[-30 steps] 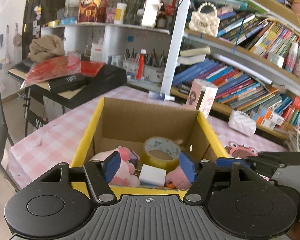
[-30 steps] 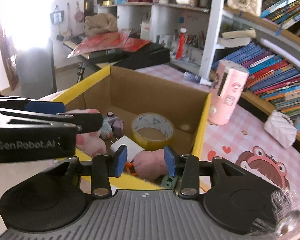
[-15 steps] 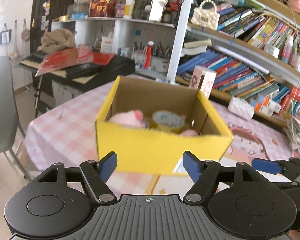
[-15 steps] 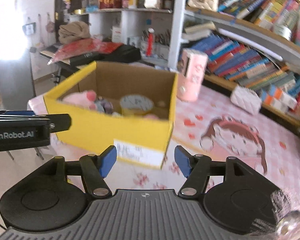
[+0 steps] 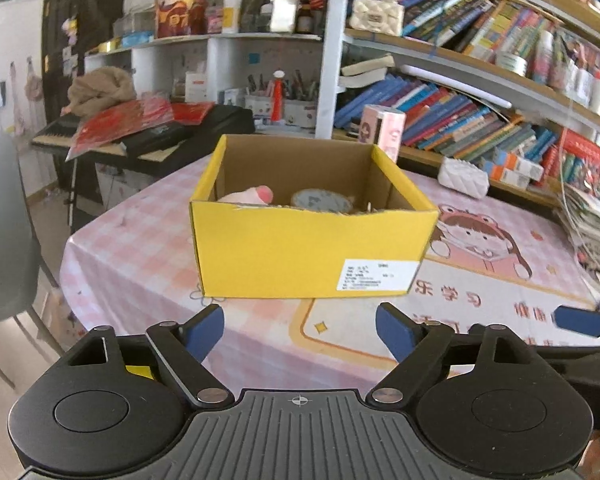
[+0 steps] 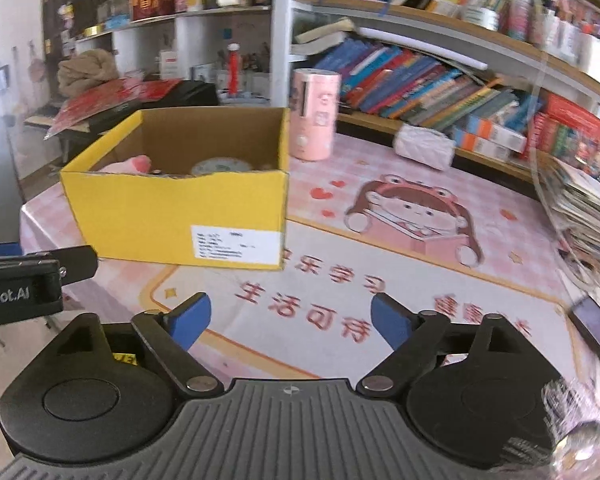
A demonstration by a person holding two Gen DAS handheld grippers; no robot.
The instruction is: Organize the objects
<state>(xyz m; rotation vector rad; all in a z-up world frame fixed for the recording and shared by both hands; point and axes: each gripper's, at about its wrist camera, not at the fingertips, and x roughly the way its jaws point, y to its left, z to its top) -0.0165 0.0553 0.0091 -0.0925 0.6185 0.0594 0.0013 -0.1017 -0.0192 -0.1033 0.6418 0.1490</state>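
On the pink checked table (image 5: 132, 248), the open yellow cardboard box (image 5: 308, 252) stands with a pink plush toy (image 5: 252, 195) and a roll of tape (image 5: 320, 201) showing above its near wall; what else lies inside is hidden from here. Both sets of tongs are released and empty: the left tongs (image 5: 300, 326) and the right tongs (image 6: 290, 320) hang over bare tablecloth in front of the box, touching nothing, and each has just been opening with nothing between its blue pads.

The step in hand looks like the pull-back after dropping things into the box. Judging by the table, little loose clutter remains: a pink cylindrical holder (image 6: 315, 114) just behind the box's far corner, a white quilted pouch (image 6: 424, 146) near the bookshelf (image 6: 440, 80), and a stack of papers (image 6: 584, 204) at the right edge. The next move calls for choosing one of these, or ending here if the box was the whole job.

A second ago both tongs sat right over the box's interior, narrower, looking down onto the toys and tape; now the whole box is seen from outside, farther off, and the jaws stand wider.
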